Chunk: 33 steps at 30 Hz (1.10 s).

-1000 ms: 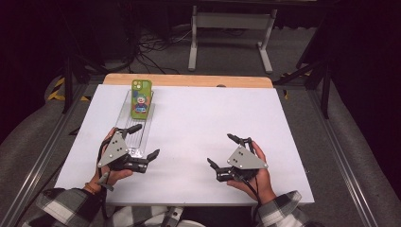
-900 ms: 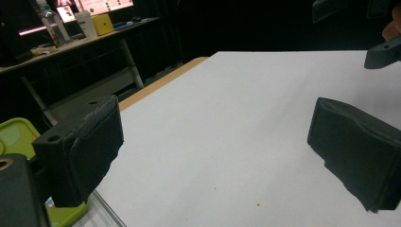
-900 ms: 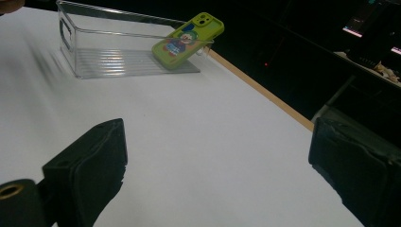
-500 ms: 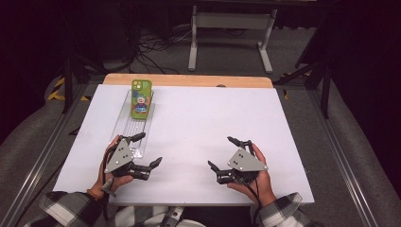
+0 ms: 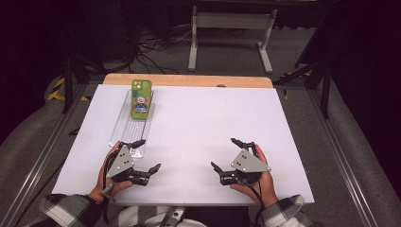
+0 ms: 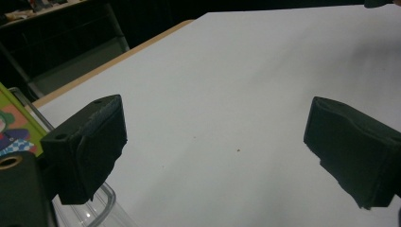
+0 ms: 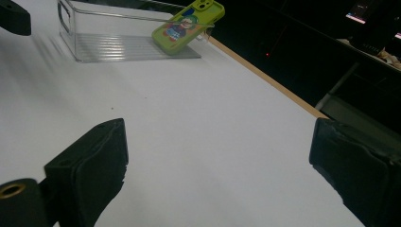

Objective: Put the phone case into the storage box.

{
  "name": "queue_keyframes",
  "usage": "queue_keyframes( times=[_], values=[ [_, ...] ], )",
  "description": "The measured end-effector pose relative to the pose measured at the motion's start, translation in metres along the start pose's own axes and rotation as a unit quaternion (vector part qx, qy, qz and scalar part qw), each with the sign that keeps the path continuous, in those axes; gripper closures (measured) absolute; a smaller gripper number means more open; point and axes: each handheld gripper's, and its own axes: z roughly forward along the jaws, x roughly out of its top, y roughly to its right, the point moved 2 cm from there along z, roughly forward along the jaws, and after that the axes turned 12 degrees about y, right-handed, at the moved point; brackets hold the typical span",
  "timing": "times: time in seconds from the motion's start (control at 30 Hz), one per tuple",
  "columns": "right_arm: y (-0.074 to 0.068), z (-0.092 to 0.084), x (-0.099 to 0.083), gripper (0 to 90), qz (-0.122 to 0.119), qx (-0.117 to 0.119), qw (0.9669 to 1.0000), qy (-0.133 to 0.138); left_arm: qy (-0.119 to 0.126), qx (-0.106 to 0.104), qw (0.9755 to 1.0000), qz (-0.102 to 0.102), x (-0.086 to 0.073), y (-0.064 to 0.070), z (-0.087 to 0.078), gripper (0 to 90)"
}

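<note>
A green phone [image 5: 141, 98] with a cartoon figure on its case leans upright in the far end of a clear ribbed tray [image 5: 128, 130] at the left of the white table top [image 5: 203, 113]. My left gripper [image 5: 149, 154] is open just past the tray's near end, nothing between its jaws. My right gripper [image 5: 223, 153] is open over bare table at the near right. The left gripper view has its gripper [image 6: 220, 142] over white surface, with the tray's rim [image 6: 103, 204] and phone [image 6: 13, 126] at the left. Beyond my right gripper [image 7: 220, 161] stand the phone [image 7: 189, 21] and tray [image 7: 118, 47].
A wooden strip [image 5: 189, 80] borders the table's far edge. Beyond it on the floor stand a metal frame [image 5: 229, 28] and loose cables [image 5: 151, 45]. Metal rails [image 5: 42, 156] run along both sides of the table. A jaw of the left gripper [image 7: 14, 16] shows far off.
My left gripper has drawn back a little toward the near edge and away from the tray's end. The right gripper has hardly moved. Phone and tray are unchanged.
</note>
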Motion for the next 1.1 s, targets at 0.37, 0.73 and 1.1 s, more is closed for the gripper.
queue_keyframes(
  times=[0.37,0.73,1.1],
  values=[
    [0.001,-0.001,-0.009,5.4,0.007,0.002,1.0,0.005,-0.02,-0.003,0.9995,-0.025,-0.011,0.0,-0.005,8.3],
    [0.001,-0.002,-0.008,5.6,0.007,-0.001,0.9999,0.009,-0.008,0.005,0.9996,-0.028,-0.009,-0.002,-0.008,8.4],
    [-0.004,0.0,-0.007,5.8,0.001,-0.002,1.0,0.001,0.011,0.013,0.9996,-0.025,-0.004,-0.005,-0.012,8.4]
  ],
)
